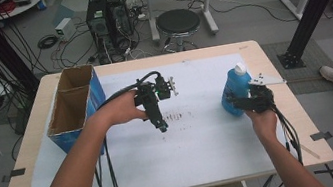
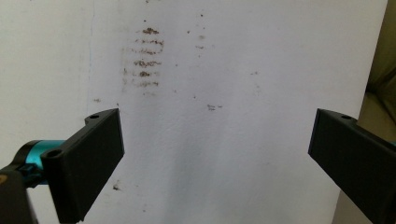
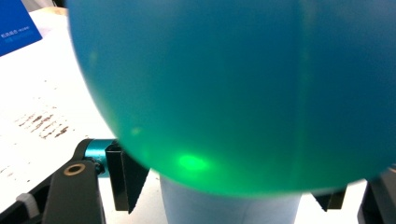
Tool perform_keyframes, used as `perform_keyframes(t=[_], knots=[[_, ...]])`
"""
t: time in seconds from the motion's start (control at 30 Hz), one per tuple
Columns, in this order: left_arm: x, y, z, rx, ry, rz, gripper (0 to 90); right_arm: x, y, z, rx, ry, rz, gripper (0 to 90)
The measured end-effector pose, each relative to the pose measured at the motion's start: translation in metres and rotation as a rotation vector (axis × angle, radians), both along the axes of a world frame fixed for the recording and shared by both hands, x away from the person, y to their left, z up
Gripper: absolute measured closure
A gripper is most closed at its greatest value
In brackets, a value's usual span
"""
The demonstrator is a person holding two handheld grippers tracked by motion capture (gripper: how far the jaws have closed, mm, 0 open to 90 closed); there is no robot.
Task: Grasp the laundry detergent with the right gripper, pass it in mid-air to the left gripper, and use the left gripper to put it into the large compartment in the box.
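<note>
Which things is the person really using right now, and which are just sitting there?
In use:
- blue bottle, between the jaws of the right tool
- left tool, open over the stained white sheet

Just sitting there:
- open cardboard box
- round stool
- computer towers

Open cardboard box [image 1: 73,106] at table's [image 1: 278,106] left edge; white sheet [image 1: 202,138] with brown smudges [image 1: 178,117], maybe dirt; stool [image 1: 177,22] and computer towers [image 1: 108,19] behind.

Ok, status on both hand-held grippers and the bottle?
Left hand-held gripper open, over the white sheet. Right hand-held gripper around the blue bottle, grip unconfirmed. Bottle upright. Nothing in the way.
</note>
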State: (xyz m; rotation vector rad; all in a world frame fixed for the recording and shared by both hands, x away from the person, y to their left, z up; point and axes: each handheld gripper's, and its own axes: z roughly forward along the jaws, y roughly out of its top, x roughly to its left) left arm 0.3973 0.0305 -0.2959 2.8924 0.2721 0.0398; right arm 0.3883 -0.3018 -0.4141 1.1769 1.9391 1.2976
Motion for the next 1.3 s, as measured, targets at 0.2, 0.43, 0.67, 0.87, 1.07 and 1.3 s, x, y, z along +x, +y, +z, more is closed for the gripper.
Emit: perform_keyframes(t=[0.2, 0.43, 0.67, 0.87, 1.07, 1.3], knots=[[0.001, 0.001, 0.000, 0.000, 0.000, 0.000, 3.4, -0.001, 0.000, 0.001, -0.009, -0.010, -0.006, 32.3], [0.001, 0.001, 0.000, 0.000, 0.000, 0.003, 3.4, 0.000, 0.001, 0.000, -0.014, -0.009, -0.016, 37.1], [0.001, 0.000, -0.001, 0.001, 0.002, 0.003, 3.4, -0.001, 0.002, 0.000, -0.019, -0.012, -0.007, 42.8], [0.000, 0.001, 0.000, -0.003, 0.001, 0.006, 3.4, -0.001, 0.002, 0.001, -0.017, -0.011, -0.003, 44.7], [0.001, 0.004, 0.002, -0.018, -0.002, 0.015, 3.4, -0.002, 0.001, 0.007, -0.037, 0.002, 0.059, 45.6], [0.000, 0.004, 0.006, -0.028, -0.009, 0.014, 3.4, -0.009, -0.008, 0.029, -0.017, -0.001, 0.143, 45.5]])
